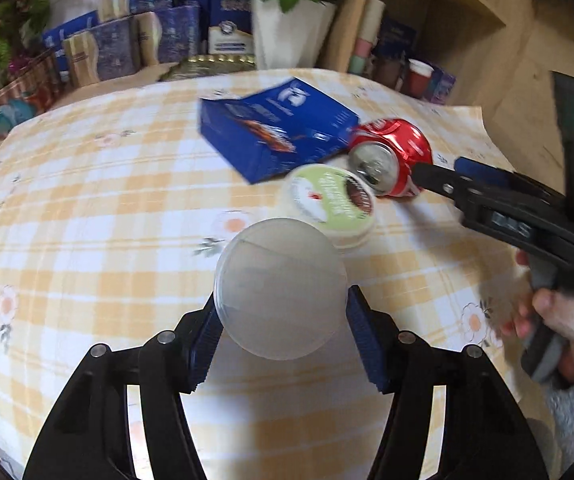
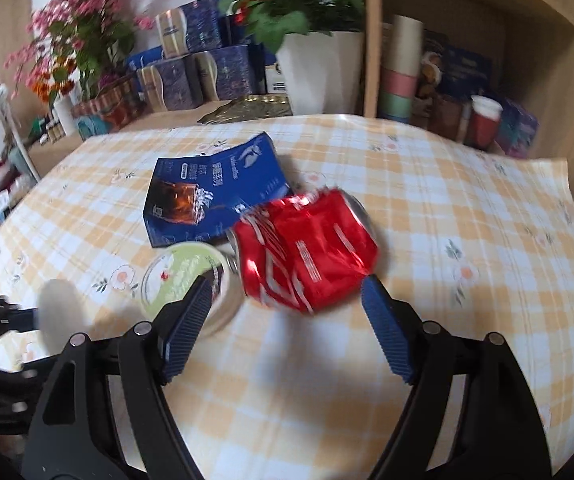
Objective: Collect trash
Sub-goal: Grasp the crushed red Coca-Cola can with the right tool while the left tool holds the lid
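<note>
Gripping clear cup [image 1: 280, 289] in left gripper [image 1: 280, 304]; right gripper [image 2: 287, 292] open around crushed red can [image 2: 307, 248], unclamped. Tub [image 1: 333, 204], blue carton [image 1: 271, 132] uncollected on table [image 1: 87, 200].

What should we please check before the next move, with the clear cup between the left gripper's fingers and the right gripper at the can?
1. Translucent round plastic cup sits between the left gripper fingers: ok.
2. Firm grip on the cup: cannot tell.
3. Right gripper open wide enough for the crushed red drink can: ok.
4. Can held yet: not ok, pads not touching.
5. Green-lidded round tub clear of right gripper's finger: not ok, overlapping.
6. Trash bin in view: not ok.
</note>
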Motion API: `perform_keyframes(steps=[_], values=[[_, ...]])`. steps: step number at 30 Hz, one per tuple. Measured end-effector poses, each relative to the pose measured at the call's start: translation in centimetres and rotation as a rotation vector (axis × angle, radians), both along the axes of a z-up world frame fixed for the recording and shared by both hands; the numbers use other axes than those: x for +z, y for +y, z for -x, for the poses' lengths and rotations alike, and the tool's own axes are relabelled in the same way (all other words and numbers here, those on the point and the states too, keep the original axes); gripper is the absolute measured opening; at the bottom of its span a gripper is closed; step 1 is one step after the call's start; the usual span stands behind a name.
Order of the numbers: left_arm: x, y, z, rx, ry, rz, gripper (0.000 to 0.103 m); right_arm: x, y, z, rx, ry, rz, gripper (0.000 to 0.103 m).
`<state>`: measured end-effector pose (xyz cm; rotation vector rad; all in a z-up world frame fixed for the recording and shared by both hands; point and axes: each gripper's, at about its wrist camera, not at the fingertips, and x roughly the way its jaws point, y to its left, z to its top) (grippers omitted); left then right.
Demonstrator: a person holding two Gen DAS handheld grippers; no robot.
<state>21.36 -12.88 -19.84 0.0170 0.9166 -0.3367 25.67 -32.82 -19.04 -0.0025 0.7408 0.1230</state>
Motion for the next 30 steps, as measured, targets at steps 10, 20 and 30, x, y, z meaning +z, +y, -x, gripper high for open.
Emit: perform_keyframes(steps=[10,20,30], values=[[1.0,5.3,0.7,0.064,-0.028,0.030,0.059,-2.0,3.0,-4.4,0.006,0.075,0.150,0.067],[1.6,8.7,2.2,0.098,-0.051,0.057,0.059,-0.1,4.9,-1.1,0.061,-0.026,0.250,0.036],[3.0,11.2,7.0,0.073,-0.084,0.034,0.059,3.4,5.3,7.1,0.055,-0.082,0.120,0.036]])
